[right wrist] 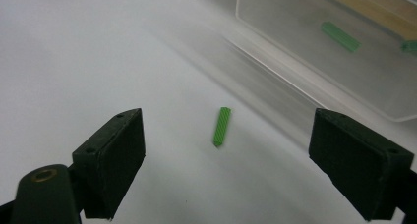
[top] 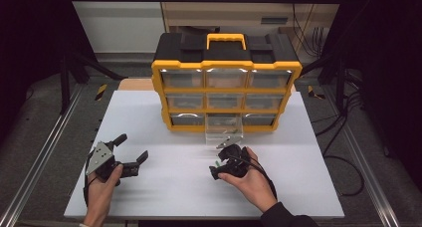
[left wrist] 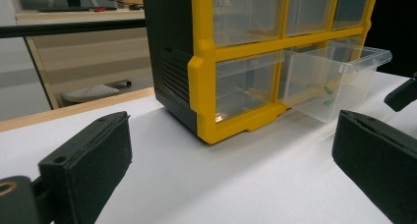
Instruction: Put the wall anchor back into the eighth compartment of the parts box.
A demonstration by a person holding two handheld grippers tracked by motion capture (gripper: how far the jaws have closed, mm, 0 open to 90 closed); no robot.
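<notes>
On white table (top: 164,187), green peg (right wrist: 222,126) between right gripper (right wrist: 226,150) jaws — spread wide, left gripper (left wrist: 231,170) wide too

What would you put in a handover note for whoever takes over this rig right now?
Left gripper: open, empty, on the white table.
Right gripper: open, jaws either side of a small green ribbed plastic stick lying on the table, not touching it.
Clear plastic drawer, bottom middle of the yellow-and-black organiser, is pulled out; similar green pieces lie inside.
Done: drawer opened.
Left: probably grasp the stick, drop it in, shut the drawer.
</notes>
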